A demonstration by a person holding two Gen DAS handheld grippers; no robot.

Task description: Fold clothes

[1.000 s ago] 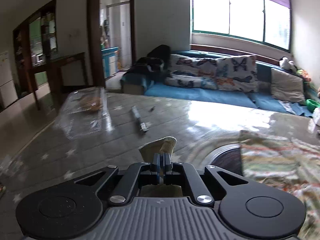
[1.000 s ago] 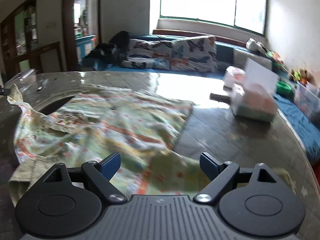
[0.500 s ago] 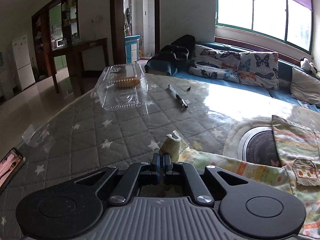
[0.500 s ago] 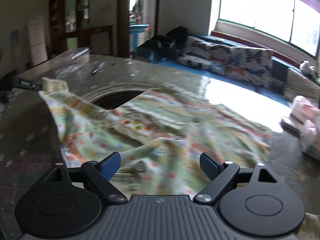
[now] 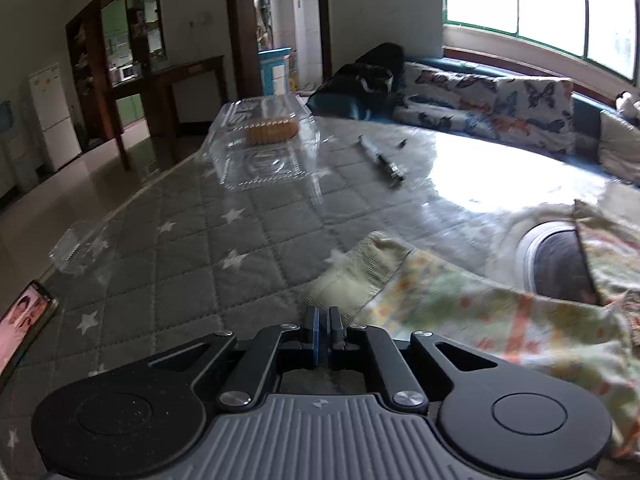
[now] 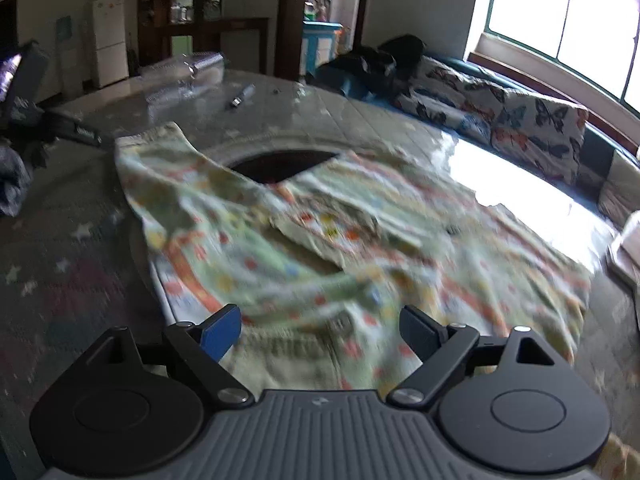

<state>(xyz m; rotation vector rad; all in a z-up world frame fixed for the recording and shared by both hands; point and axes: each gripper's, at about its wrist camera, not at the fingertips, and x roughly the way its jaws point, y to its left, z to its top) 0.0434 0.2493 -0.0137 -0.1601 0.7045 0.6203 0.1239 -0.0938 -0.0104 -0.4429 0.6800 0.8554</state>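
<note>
Garment (image 6: 320, 248), patterned, spread across centre of frame on quilted table cover (image 5: 192, 248). Left gripper (image 5: 322, 322), lower centre: fingers together, cuff just beyond the tips, grip on it not discernible. Right gripper (image 6: 320, 330), lower centre: fingers wide apart above the cloth hem

- 1 patterned garment (image 6: 320, 248) is seen, spread on the table
- 2 grippers: left gripper (image 5: 322, 322), right gripper (image 6: 320, 332)
- 1 clear plastic container (image 5: 268, 140)
- 1 pen (image 5: 382, 159)
- 1 phone (image 5: 24, 320)
- 1 fridge (image 6: 109, 38)
</note>
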